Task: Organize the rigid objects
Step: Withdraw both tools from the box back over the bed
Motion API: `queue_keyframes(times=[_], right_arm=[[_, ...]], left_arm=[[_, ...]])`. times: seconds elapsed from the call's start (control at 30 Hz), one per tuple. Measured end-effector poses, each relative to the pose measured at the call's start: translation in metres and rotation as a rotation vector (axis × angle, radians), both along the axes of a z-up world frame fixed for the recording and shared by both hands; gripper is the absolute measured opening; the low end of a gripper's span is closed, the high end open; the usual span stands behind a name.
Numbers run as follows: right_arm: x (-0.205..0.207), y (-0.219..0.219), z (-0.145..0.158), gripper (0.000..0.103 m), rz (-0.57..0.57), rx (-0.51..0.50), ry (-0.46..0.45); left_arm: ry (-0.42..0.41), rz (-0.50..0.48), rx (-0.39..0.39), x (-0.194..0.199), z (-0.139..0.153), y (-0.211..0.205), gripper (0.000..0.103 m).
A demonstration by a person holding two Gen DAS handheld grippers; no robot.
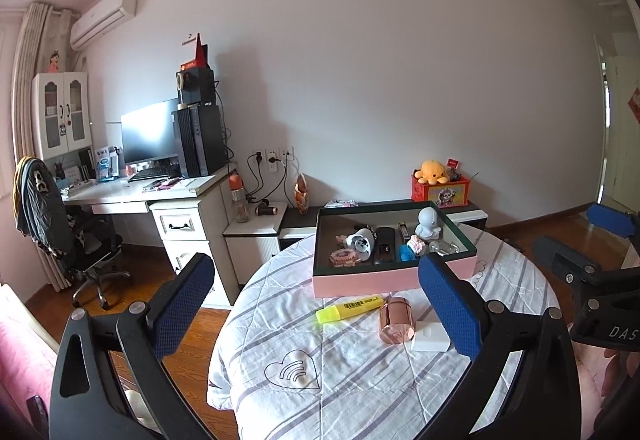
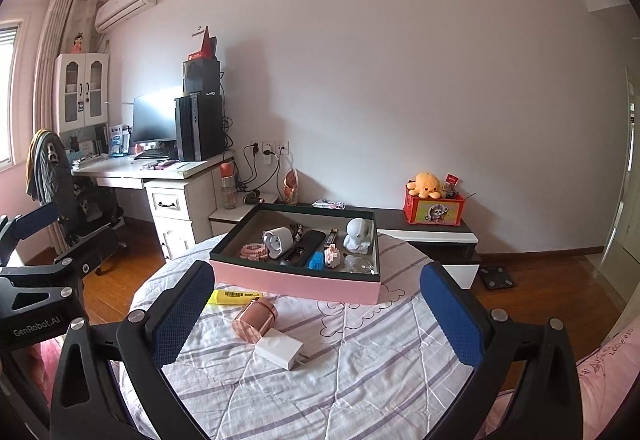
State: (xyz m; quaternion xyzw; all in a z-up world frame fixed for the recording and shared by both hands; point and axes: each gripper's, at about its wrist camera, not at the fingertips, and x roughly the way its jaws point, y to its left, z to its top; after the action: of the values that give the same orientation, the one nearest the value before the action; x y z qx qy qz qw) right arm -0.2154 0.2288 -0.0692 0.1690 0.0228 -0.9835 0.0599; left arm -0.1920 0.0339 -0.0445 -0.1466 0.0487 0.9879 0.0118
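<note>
A pink box (image 1: 360, 280) (image 2: 296, 282) with a dark green rim stands on the round table and holds several small items, among them a white figurine (image 1: 428, 224) (image 2: 357, 236). In front of it lie a yellow highlighter (image 1: 348, 308) (image 2: 236, 296), a rose-gold cylinder (image 1: 395, 320) (image 2: 254, 320) on its side, and a white charger (image 1: 430, 336) (image 2: 280, 348). My left gripper (image 1: 320, 312) is open above the table's near left side, nothing between its fingers. My right gripper (image 2: 320, 312) is open too, over the near edge, empty. Each gripper shows at the edge of the other's view.
The table wears a white cloth with grey stripes (image 1: 360, 380) (image 2: 340, 380). Behind it runs a low dark-topped cabinet (image 2: 432, 232) with a red box and a yellow plush (image 2: 426, 183). A desk with a monitor (image 1: 150, 135) and an office chair (image 1: 60, 224) stand at the left.
</note>
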Motion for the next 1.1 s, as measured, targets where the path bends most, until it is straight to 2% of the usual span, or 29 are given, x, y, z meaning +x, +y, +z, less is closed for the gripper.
queue_keyframes(times=[0.4, 0.63, 0.93, 1.1], right_arm=[[0.001, -0.001, -0.001, 0.103, 0.003, 0.01, -0.013], [-0.008, -0.004, -0.007, 0.103, 0.006, 0.016, -0.04], [-0.029, -0.005, -0.029, 0.103, 0.003, 0.028, -0.105], [-0.048, -0.005, -0.055, 0.103, -0.003, 0.031, -0.178]], left_arm=[[-0.01, -0.004, 0.004, -0.002, -0.002, 0.003, 0.103], [-0.043, -0.003, 0.001, -0.013, -0.01, 0.002, 0.103], [-0.108, -0.022, 0.01, -0.037, -0.032, -0.002, 0.103], [-0.182, -0.001, 0.003, -0.057, -0.058, -0.009, 0.103]])
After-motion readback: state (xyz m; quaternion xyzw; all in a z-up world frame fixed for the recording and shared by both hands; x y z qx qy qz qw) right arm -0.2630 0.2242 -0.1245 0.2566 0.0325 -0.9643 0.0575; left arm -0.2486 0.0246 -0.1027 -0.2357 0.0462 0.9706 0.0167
